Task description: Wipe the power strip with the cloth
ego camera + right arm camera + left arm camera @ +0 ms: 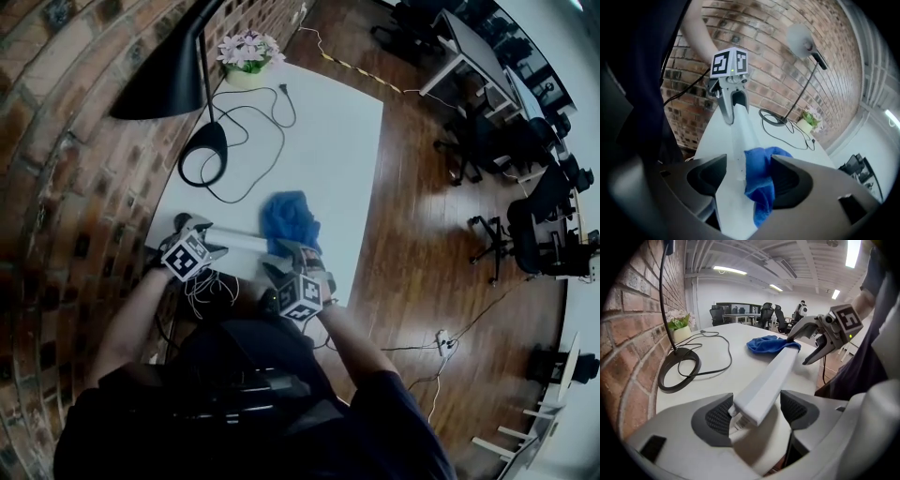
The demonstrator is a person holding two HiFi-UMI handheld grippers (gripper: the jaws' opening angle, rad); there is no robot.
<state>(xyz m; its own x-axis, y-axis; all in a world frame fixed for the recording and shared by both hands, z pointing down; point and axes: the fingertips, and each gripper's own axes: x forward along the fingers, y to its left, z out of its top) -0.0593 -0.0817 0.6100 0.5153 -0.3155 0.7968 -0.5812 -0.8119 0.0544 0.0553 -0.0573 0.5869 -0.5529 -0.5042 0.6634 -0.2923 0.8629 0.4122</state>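
Observation:
A long white power strip (240, 242) lies across the near end of the white table (328, 141). My left gripper (757, 397) is shut on its cabled end (759, 394), with the pads (717, 417) against both sides. A crumpled blue cloth (289, 217) covers the strip's other end (740, 140). There my right gripper (749, 161) stands open, wide around the strip and the cloth (761, 180). The cloth hangs beside the right-hand pad, and a gap shows at the other pad. In the left gripper view the right gripper (797, 350) hovers open beside the cloth (768, 344).
A black lamp's round base (203, 155) and its looping black cable (253, 122) sit behind the strip. A flower pot (248, 56) stands at the far end. A brick wall (66, 169) runs along the left. The table's right edge drops to a wooden floor with office chairs (487, 141).

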